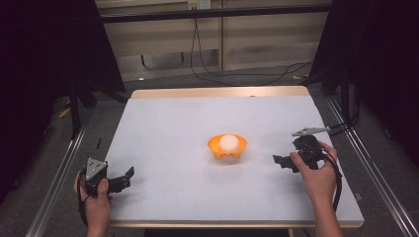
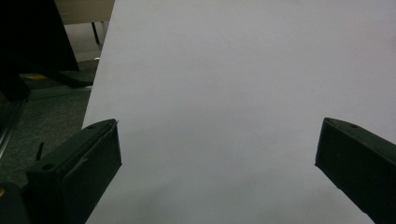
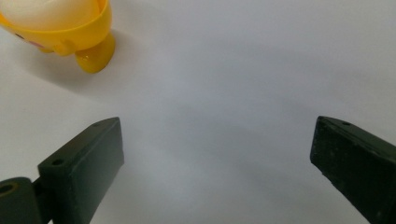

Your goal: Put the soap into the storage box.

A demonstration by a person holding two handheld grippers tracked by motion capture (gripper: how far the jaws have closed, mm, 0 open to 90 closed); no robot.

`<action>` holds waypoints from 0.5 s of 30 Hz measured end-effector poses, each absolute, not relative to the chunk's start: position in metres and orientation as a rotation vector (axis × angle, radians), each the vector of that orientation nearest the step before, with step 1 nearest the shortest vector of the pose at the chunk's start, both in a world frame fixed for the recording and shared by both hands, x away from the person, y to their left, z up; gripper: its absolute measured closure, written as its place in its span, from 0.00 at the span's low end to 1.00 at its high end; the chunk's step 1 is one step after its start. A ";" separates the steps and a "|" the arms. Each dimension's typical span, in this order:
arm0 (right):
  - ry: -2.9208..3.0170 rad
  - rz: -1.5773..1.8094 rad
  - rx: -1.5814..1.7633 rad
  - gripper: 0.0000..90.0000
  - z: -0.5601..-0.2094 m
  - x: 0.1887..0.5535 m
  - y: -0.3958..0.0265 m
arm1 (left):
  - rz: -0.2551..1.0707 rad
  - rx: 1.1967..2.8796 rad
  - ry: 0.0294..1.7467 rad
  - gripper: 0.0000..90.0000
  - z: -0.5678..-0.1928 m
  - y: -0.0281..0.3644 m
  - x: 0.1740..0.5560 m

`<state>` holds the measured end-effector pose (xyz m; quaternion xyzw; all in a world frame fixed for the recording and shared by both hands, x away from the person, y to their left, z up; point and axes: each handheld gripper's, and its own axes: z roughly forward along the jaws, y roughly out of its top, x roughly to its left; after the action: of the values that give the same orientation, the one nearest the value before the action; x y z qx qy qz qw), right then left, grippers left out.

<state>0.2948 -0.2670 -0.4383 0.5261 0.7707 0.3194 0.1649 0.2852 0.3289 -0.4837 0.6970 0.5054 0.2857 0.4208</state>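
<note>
No legible text, label, brand, number or sign appears on any surface. The orange plastic bowl (image 1: 227, 147) holding a white ball (image 1: 229, 142) bears small dark and pink marks near its base (image 3: 35, 43); these may be a printed motif, too blurred to read.

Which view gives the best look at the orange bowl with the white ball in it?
The high view: the whole orange bowl sits unobstructed mid-table with the white ball inside. The right gripper view catches part of the bowl, cut off at the top left corner, showing its side and one foot. The left gripper view looks across bare table.
</note>
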 end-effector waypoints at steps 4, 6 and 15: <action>2.176 0.930 1.502 0.01 -0.444 0.288 -0.272 | 0.717 1.747 1.267 0.00 -0.484 0.329 0.285; 2.180 0.960 1.499 0.00 -0.446 0.285 -0.274 | 0.716 1.746 1.266 0.00 -0.484 0.329 0.285; 2.143 0.983 1.465 0.00 -0.455 0.270 -0.284 | 0.718 1.747 1.265 0.00 -0.484 0.329 0.285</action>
<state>0.2704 -0.2838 -0.4553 0.5189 0.7592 0.3483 0.1818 0.2851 0.3288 -0.4836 0.6971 0.5049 0.2865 0.4208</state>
